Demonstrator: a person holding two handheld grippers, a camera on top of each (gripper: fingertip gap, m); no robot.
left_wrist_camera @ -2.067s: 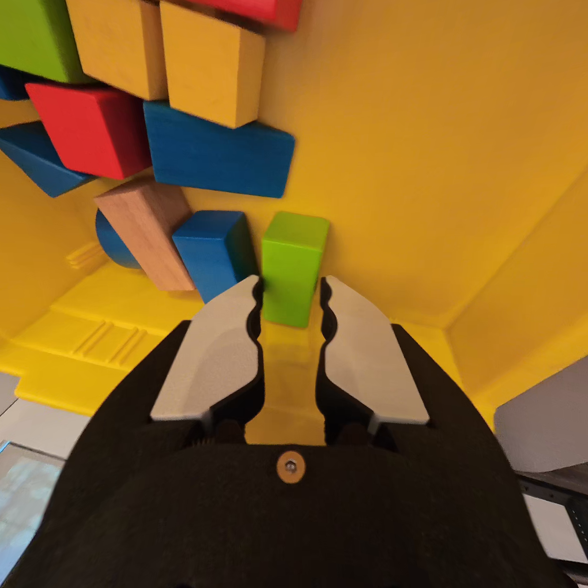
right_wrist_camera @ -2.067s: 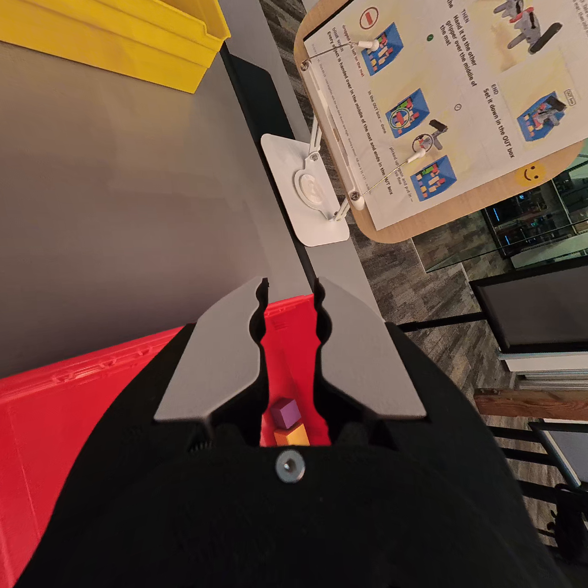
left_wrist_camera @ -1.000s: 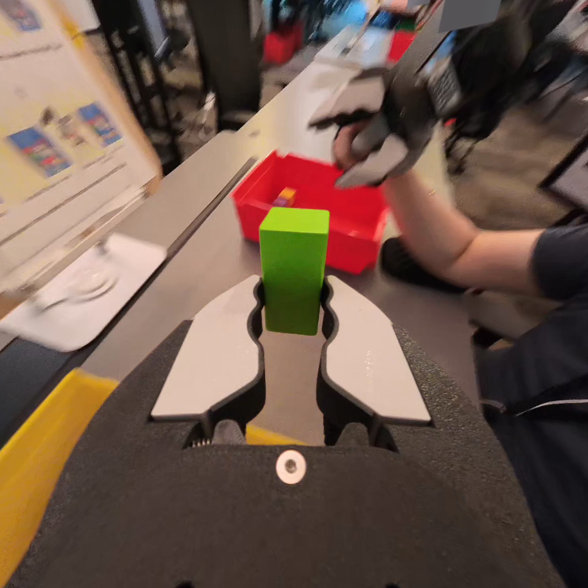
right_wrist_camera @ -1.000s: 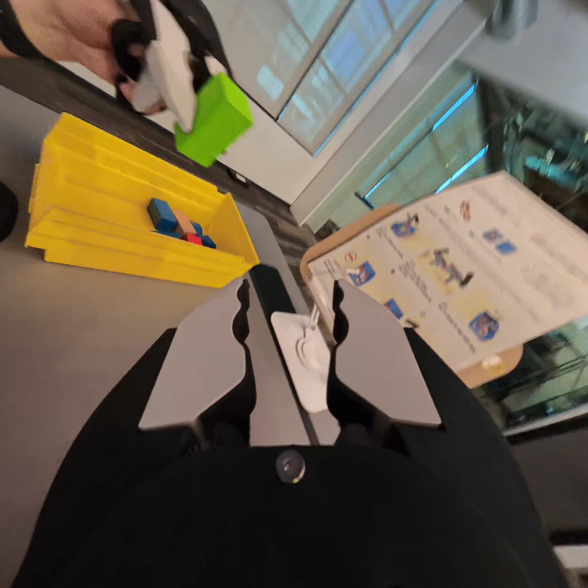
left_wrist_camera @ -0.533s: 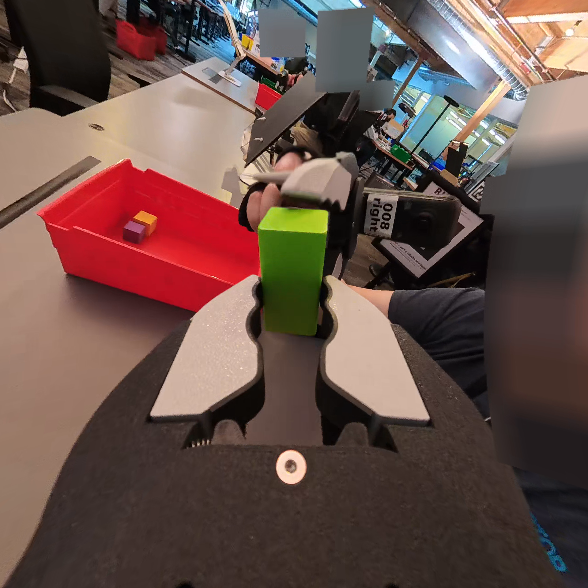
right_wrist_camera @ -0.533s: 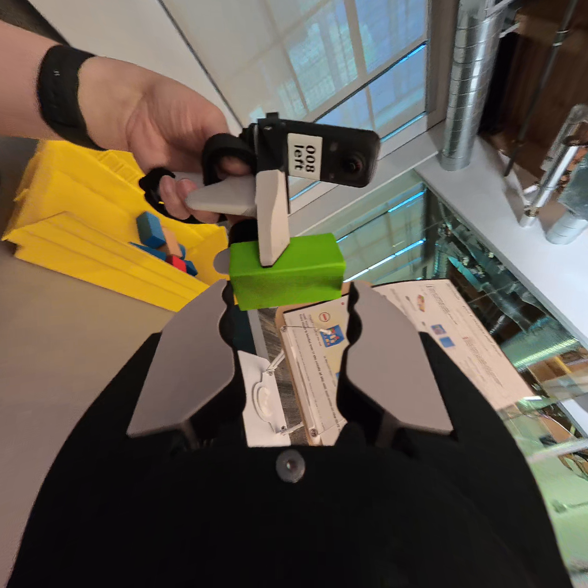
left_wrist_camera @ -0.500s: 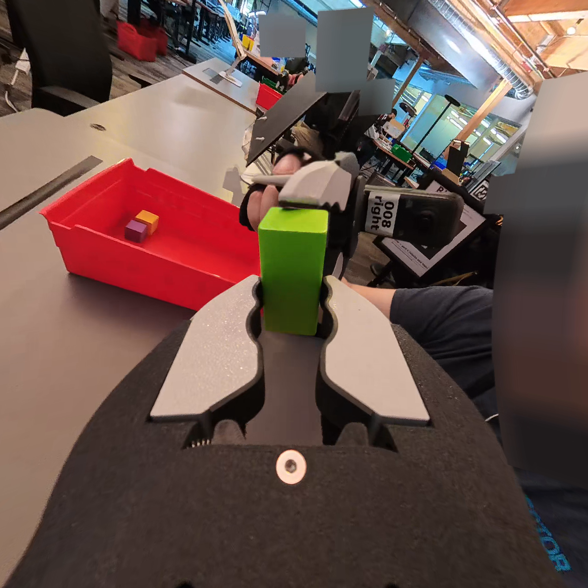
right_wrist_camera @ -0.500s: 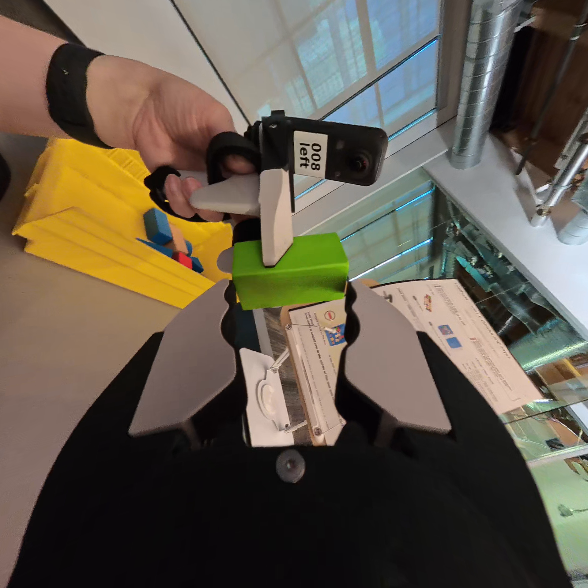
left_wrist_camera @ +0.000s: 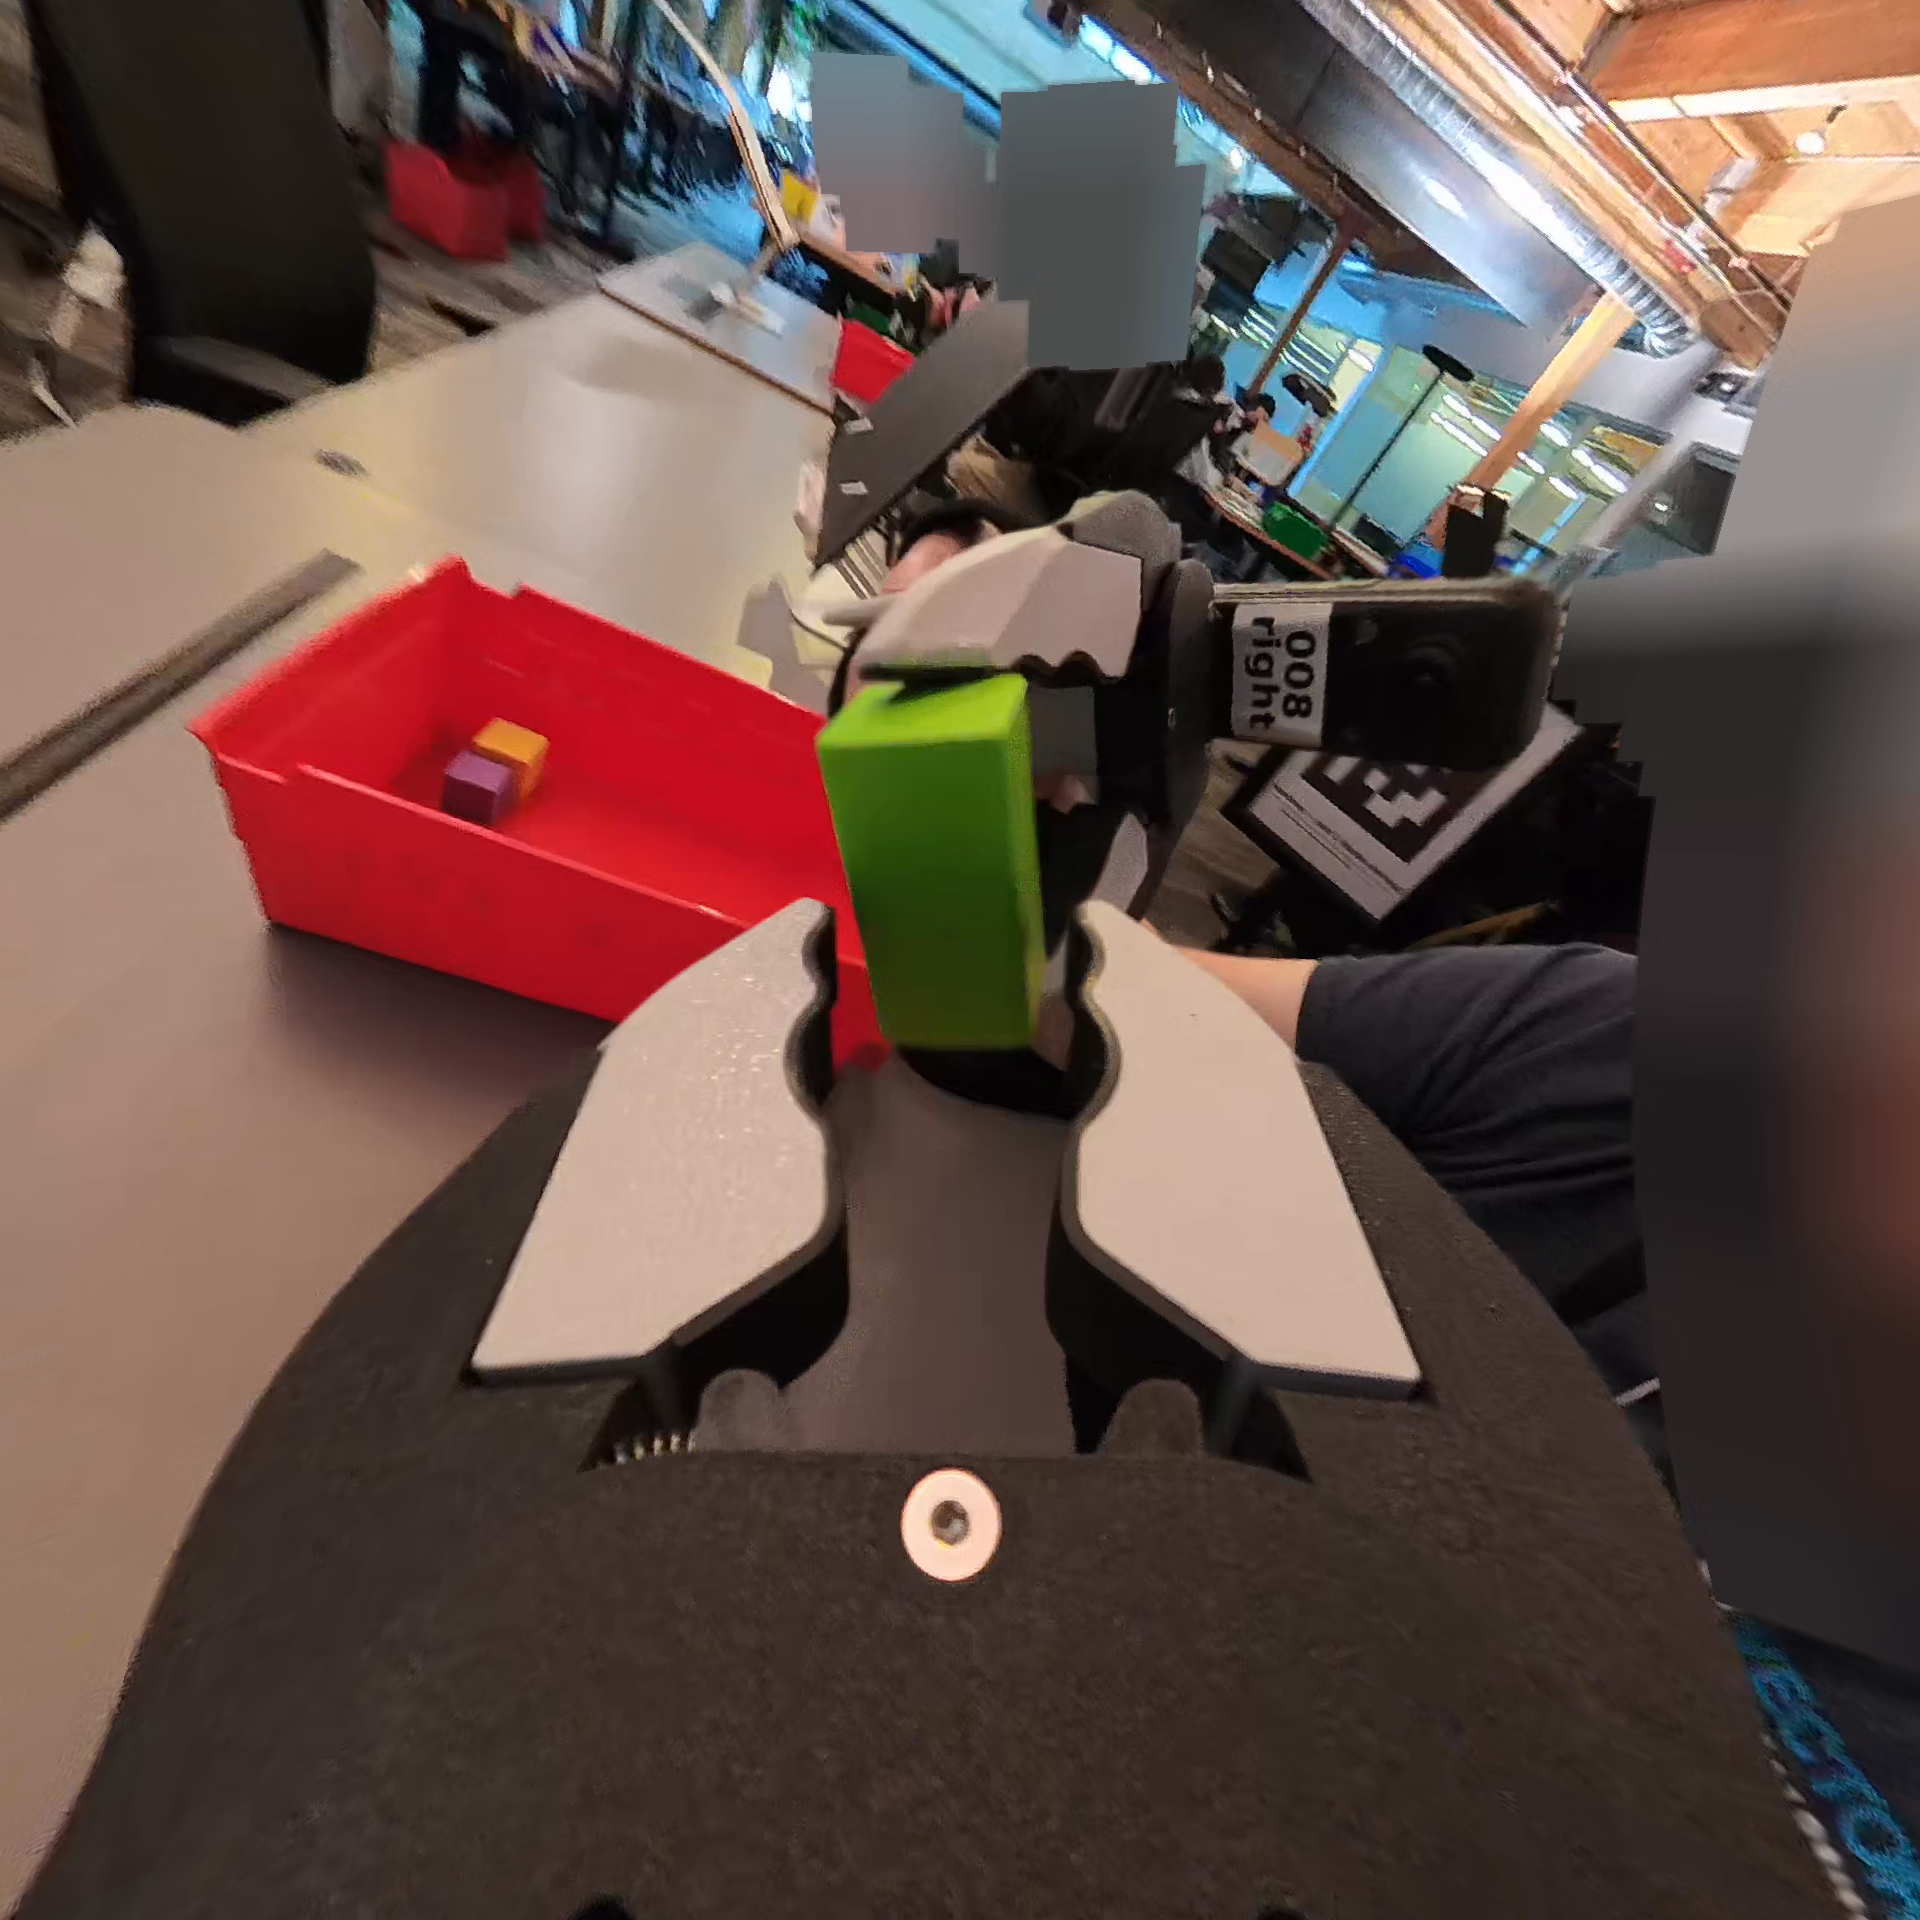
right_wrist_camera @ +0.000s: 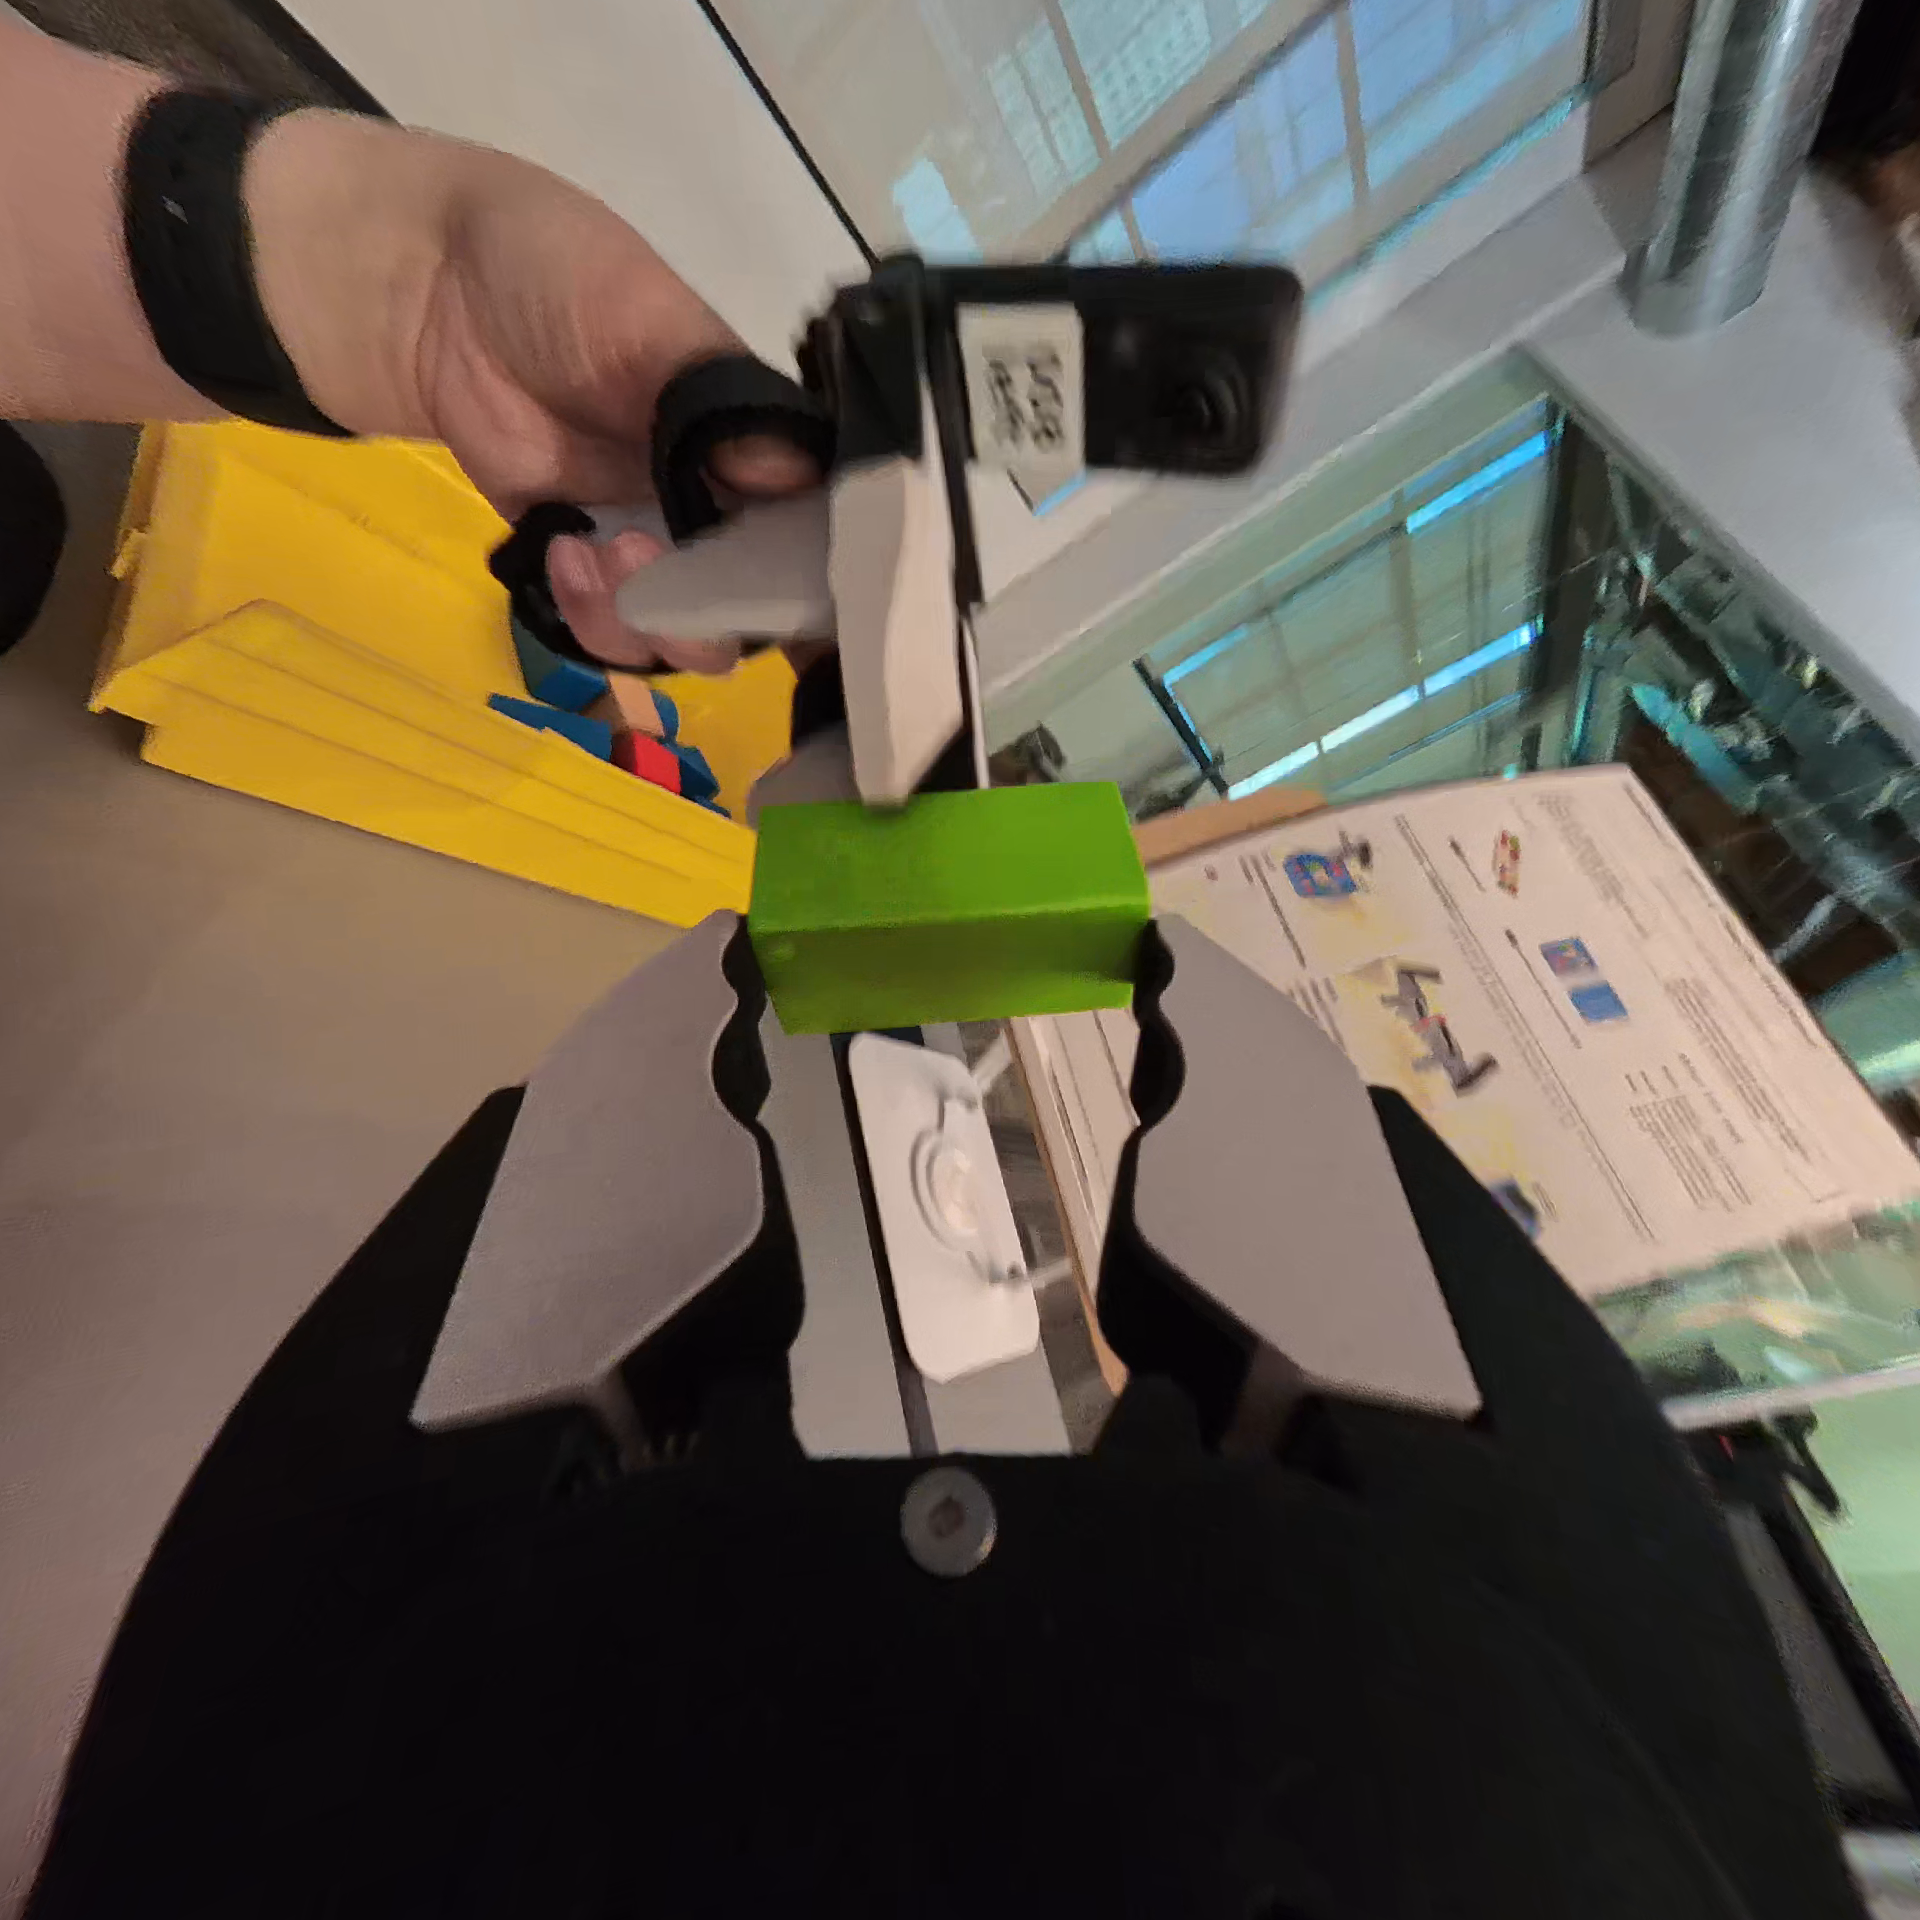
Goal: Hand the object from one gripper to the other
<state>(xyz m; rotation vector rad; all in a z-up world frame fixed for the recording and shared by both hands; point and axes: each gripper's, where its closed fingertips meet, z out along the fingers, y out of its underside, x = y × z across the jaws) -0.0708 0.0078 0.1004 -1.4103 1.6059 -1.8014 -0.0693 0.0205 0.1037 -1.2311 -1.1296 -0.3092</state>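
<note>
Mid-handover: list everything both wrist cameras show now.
green block: one, green, airborne, held endwise in right jaws
red bin: one, red, on the table
purple cube: one, purple, inside the red bin
orange cube: one, orange, touching the purple cube
yellow bin: one, yellow, on the table
blocks: several, blue, red and wood-coloured, inside the yellow bin
instruction sheet: one, white, on a board
table: one, grey
left gripper: one, grey jaws open, flanking the block
right gripper: one, grey jaws shut on the block
hand: one, holding the left gripper
</note>
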